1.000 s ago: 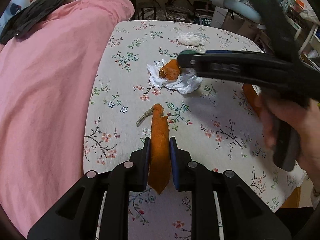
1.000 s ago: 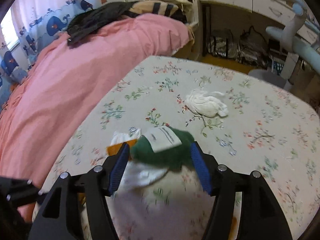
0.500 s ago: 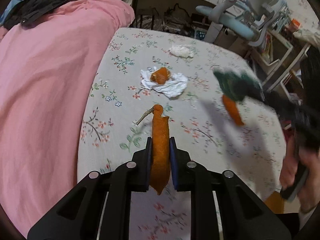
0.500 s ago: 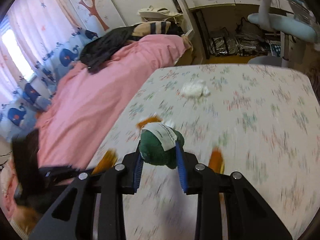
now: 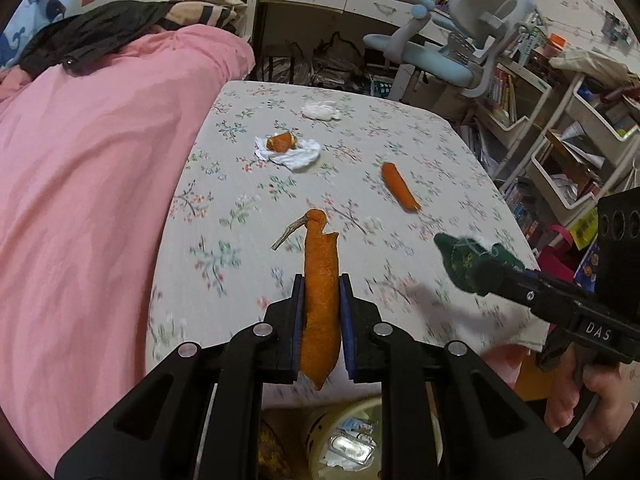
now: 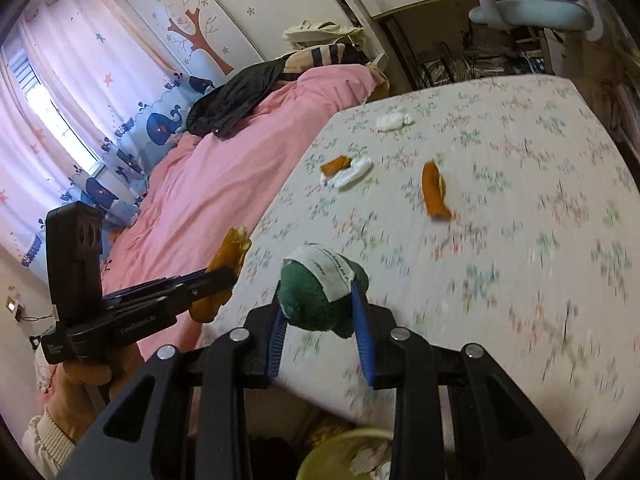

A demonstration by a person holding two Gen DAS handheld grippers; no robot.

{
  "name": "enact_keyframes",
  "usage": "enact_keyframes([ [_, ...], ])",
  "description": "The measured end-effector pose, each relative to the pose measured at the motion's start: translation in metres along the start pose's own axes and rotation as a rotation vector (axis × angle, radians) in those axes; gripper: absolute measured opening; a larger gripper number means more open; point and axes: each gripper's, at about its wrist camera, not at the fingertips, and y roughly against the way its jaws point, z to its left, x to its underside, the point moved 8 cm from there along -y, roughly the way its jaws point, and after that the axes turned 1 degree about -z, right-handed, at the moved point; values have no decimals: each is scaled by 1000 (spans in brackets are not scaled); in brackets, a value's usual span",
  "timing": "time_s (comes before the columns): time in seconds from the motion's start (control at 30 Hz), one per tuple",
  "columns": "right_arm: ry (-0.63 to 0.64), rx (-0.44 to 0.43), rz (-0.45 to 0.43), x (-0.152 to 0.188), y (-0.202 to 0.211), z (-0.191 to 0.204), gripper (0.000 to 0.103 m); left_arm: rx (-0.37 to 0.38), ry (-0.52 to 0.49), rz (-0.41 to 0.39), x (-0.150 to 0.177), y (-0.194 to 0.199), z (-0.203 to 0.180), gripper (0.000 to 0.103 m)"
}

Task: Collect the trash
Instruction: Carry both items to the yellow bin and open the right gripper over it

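Holding two pieces at once: the left hand-held gripper (image 5: pixel 322 300) is clamping a long orange peel strip (image 5: pixel 320 280), and the right hand-held gripper (image 6: pixel 320 312) is pinching a green tagged wad (image 6: pixel 320 296), both poised near the tabletop (image 5: pixel 240 200) edge above a yellow bin (image 6: pixel 340 456), likely for dropping. Remaining on the tabletop: an orange piece (image 5: pixel 398 186), a peel on tissue (image 5: pixel 288 148), a white wad (image 5: pixel 320 111).

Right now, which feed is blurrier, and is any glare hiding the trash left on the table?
Right wrist view: motion smear across the tablecloth, window blown out, yet the loose peel stays readable. Left wrist view: sharper, smear only near the table's front edge, no glare on the tissue.
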Motion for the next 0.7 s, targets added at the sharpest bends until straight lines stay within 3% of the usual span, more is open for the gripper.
enact_keyframes([
  [0.7,-73,-30,83,117,40,7,32,-39,-109,14,90,46,-58,16],
])
